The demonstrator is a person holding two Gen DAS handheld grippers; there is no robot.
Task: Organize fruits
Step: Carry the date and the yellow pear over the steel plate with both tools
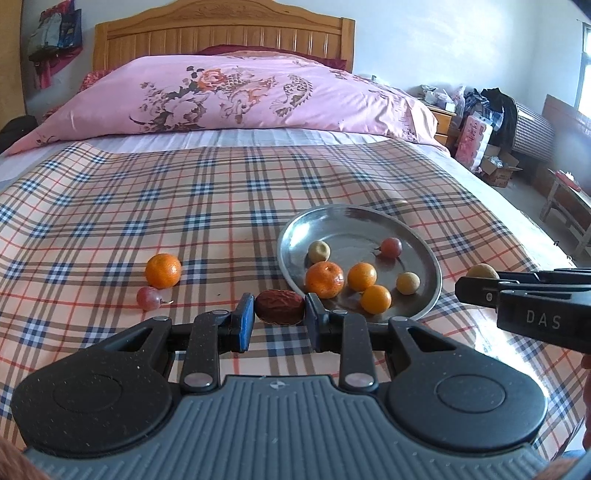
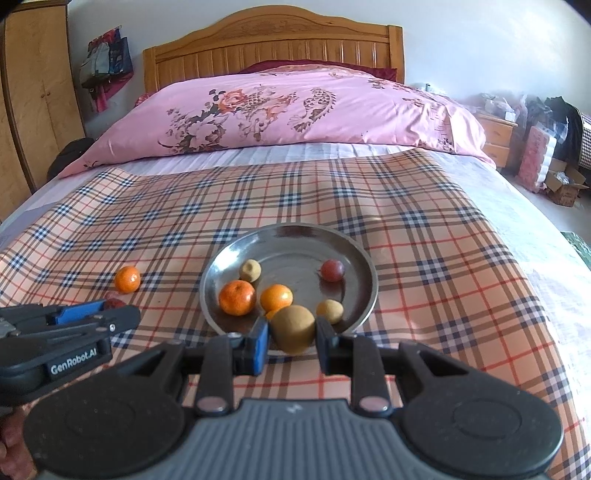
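— We see a pink quilt (image 1: 236,96) with flowers lying against a wooden headboard (image 1: 221,33).
— And beside the bed we make out a nightstand (image 2: 496,138), a cardboard box (image 2: 563,186), and a wardrobe (image 2: 33,103) on the left.

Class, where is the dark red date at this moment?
In the left wrist view the dark red date sits low in the centre, clamped in the left claw, just left of the metal plate and right of a loose grape.

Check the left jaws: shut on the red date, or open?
Shut on it: the left gripper has both pads pressed against the red date.
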